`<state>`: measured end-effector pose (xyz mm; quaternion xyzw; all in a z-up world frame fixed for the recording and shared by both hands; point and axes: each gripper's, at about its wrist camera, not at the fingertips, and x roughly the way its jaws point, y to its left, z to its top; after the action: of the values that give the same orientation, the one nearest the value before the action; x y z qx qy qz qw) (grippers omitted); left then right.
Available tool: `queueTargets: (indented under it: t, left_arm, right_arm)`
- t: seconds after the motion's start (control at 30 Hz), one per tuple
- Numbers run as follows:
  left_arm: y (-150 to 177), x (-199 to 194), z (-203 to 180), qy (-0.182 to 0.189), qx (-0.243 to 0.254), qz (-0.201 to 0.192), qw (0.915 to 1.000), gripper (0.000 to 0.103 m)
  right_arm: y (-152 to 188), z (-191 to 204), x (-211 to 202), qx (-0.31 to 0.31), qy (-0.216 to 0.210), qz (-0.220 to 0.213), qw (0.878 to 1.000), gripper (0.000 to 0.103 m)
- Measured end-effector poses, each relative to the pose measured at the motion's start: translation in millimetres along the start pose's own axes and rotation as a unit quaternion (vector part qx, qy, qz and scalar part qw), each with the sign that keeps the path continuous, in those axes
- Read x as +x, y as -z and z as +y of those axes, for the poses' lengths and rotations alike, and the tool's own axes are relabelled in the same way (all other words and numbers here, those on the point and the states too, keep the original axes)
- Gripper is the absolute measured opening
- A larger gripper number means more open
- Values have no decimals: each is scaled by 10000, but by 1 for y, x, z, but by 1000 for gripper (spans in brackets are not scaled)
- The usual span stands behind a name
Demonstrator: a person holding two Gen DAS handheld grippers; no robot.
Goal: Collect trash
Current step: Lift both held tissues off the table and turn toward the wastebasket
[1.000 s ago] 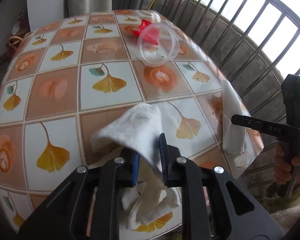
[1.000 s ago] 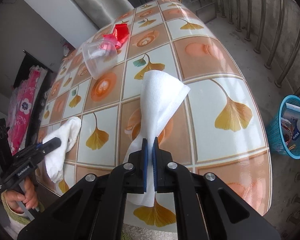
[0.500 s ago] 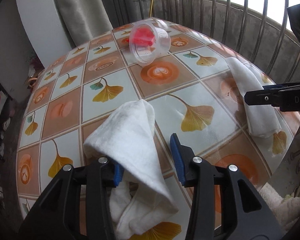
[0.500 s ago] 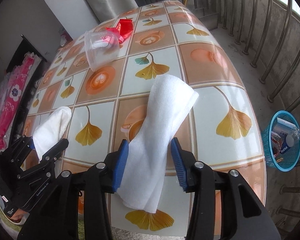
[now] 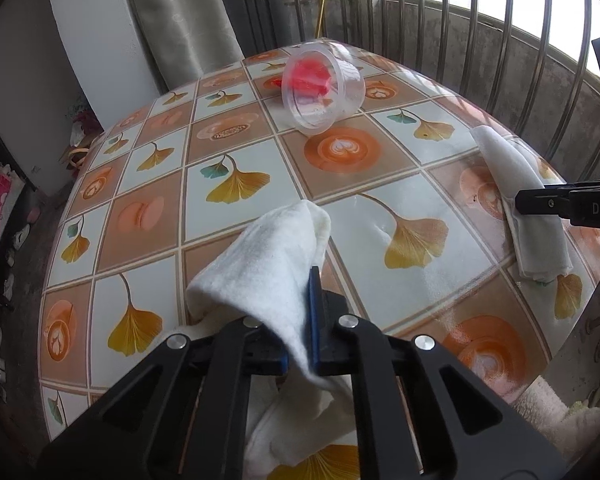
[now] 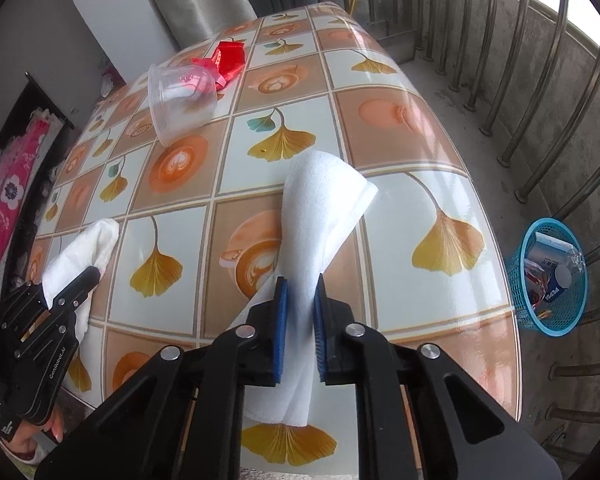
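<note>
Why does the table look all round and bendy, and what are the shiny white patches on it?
Both wrist views: the fisheye lens bends the flat table and railing bars. Right wrist view: daylight through the bars glares off the glossy tabletop. Left wrist view: the windows are washed out white.

Your table [image 5: 228, 148] wears a glossy cloth printed in squares of ginkgo leaves, latte cups and peaches. Behind its far edge you have a grey curtain [image 5: 176, 12] hanging beside a white wall [image 5: 88, 28]. A metal railing [image 6: 540, 64] of upright bars curves round the right side, with a concrete floor [image 6: 440, 76] below it. Off to your left, a pink flowered fabric [image 6: 8, 196] hangs over something dark.
</note>
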<state>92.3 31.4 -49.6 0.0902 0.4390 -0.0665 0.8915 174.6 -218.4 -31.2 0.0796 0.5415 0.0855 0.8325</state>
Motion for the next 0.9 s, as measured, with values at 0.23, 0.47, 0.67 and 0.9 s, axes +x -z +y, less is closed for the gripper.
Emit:
queueTargets:
  t: [0.23,0.47,0.67,0.9]
  left_arm:
    - [2,-5,2,32,-80,-32,10000,4]
    - [1,-15,2,1,-96,-133,9999,4]
    - [-2,-27,0,-38,-62,-275,9996,3]
    - [-4,-42,-4,-128,-36,-433,9990,3]
  right_arm:
    - [2,-11,-7,264,-256,25,9993,6]
    - [4,-15,-19,350,-403,-71,9985,5]
    - [3,-15,-29,363,-499,-180,9979,5]
    - [5,-14,-41,345,-584,-329,9972,5]
